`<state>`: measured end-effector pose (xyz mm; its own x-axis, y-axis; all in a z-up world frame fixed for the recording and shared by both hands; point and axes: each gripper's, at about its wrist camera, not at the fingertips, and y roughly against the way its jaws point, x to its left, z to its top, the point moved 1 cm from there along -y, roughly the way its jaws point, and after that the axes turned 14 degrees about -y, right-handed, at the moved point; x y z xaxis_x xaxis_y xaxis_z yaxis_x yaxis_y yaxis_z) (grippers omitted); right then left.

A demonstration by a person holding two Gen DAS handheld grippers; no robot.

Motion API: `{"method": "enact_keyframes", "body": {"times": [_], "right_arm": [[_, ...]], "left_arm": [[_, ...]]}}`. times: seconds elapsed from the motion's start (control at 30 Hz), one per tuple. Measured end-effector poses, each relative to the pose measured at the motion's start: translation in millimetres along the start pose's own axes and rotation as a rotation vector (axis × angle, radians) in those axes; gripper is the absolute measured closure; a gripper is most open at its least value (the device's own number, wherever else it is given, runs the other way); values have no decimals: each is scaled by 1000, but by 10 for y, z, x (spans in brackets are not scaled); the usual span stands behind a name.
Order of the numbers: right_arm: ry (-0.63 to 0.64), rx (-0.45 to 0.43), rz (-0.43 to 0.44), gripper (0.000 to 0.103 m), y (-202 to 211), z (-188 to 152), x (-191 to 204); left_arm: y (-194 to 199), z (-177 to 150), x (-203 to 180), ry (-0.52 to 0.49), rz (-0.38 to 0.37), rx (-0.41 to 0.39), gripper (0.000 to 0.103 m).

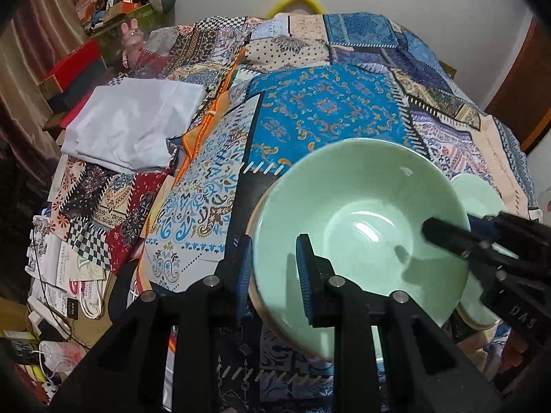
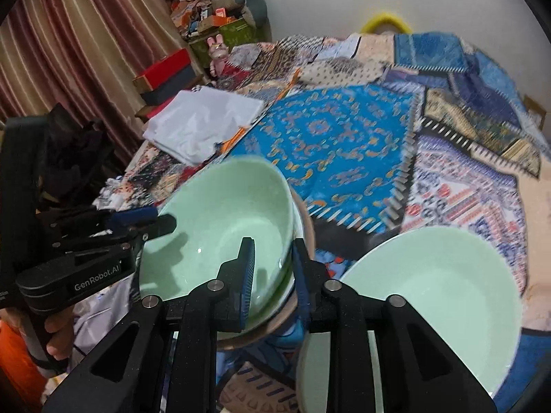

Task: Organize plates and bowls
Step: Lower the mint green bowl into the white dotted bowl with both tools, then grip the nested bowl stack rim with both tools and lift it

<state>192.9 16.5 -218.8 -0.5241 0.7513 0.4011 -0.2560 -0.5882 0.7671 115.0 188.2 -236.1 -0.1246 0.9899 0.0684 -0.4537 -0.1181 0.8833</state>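
2 green bowls (image 2: pixel 220 220) (image 2: pixel 437 292) | both hand-held grippers (image 1: pixel 275 272) (image 2: pixel 272 272) pinching one bowl's rim | sitting on patchwork-covered desk (image 2: pixel 337 144), cluttered room

Both fisheye views are evenly lit from overhead, moderately bright, with dark vignetted corners and strongly bowed edges. The glossy pale green ceramic bowl (image 1: pixel 361 241) carries small white glare spots and soft grey shadows cast by the black gripper fingers (image 1: pixel 447 237). The right wrist view looks slightly smeared, perhaps motion blur, over the patterned patchwork cloth (image 2: pixel 344 137).
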Motion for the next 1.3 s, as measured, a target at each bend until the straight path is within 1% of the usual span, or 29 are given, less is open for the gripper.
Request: {"method": "enact_keyframes", "body": {"times": [0.1, 0.17, 0.33, 0.37, 0.4, 0.47, 0.5, 0.67, 0.73, 0.83, 0.87, 1.07, 1.3], "right_arm": [[16, -18, 0, 81, 66, 28, 4], [25, -17, -13, 81, 76, 25, -2], [-3, -14, -17, 79, 103, 32, -88], [-7, -15, -19, 78, 114, 33, -101], [-10, -15, -21, 78, 118, 36, -108], [-16, -9, -24, 74, 124, 36, -142], [-17, -7, -27, 73, 117, 30, -143], [-23, 25, -25, 73, 19, -6, -158], [-15, 34, -24, 73, -17, -15, -131], [-6, 53, -21, 73, -83, -35, -100], [-8, 62, -14, 69, -113, -42, -95], [-10, 75, -13, 69, -176, -67, -88], [-21, 131, -22, 68, -328, -85, -64]], "left_arm": [[-25, -31, 35, 13, 1, 8, 78], [-15, -44, 54, 25, -11, 8, 78], [82, -100, 129, 49, -19, -6, 77], [95, -111, 147, 53, -21, -7, 73], [105, -122, 166, 58, -23, -7, 67], [117, -159, 212, 75, -38, -7, 59], [116, -174, 226, 83, -50, -6, 57], [3, -260, 216, 90, -113, 32, 56], [-58, -284, 182, 83, -123, 44, 56], [-103, -304, 144, 79, -132, 42, 56], [-121, -309, 138, 82, -142, 42, 56], [-283, -367, 176, 127, -209, 60, 54], [-295, -395, 185, 127, -213, 38, 53]]}}
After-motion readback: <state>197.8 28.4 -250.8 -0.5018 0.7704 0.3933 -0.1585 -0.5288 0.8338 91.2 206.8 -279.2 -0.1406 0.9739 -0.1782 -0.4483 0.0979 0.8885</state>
